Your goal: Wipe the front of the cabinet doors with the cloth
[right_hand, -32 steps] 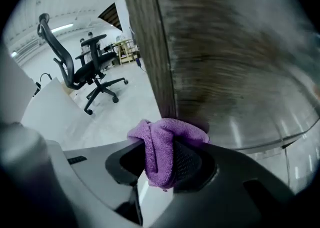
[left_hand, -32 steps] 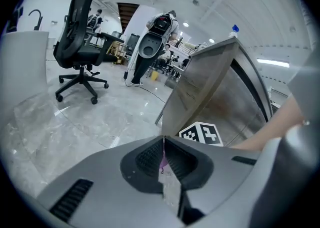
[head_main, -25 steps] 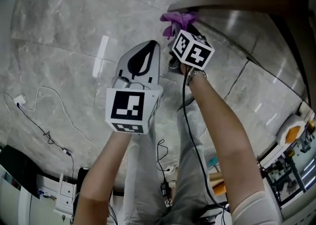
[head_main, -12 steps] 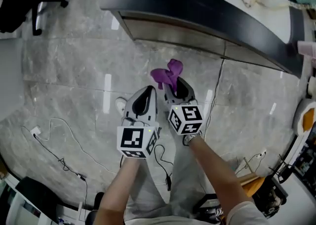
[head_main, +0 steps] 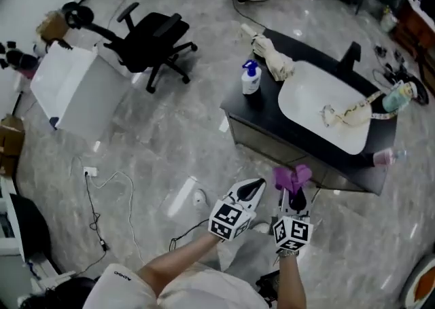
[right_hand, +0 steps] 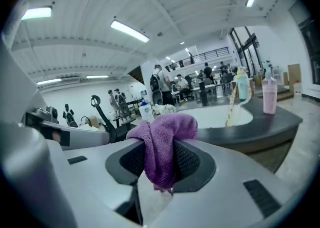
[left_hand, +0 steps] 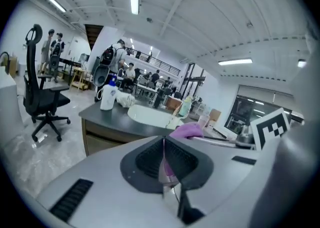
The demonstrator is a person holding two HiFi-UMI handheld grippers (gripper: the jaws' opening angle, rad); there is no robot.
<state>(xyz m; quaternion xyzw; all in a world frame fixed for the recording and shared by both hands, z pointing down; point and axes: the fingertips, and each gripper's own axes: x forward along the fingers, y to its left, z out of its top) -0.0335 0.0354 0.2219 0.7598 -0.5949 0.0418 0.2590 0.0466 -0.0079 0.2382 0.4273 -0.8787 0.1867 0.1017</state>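
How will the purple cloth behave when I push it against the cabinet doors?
Probably floppy: the cloth bunches and droops over the closed jaws of the right gripper. Likely light, since a pinch holds it. Its fuzzy surface may drag and fold under when pushed.

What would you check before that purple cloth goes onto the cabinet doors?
1. Purple cloth clamped in the right gripper: ok.
2. Left gripper shut with nothing in it: ok.
3. Cloth touching the cabinet doors: not ok, it is held well short of them.
4. Doors fully shut: cannot tell from these angles.
5. Spray bottle upright on the countertop, away from the front edge: ok.
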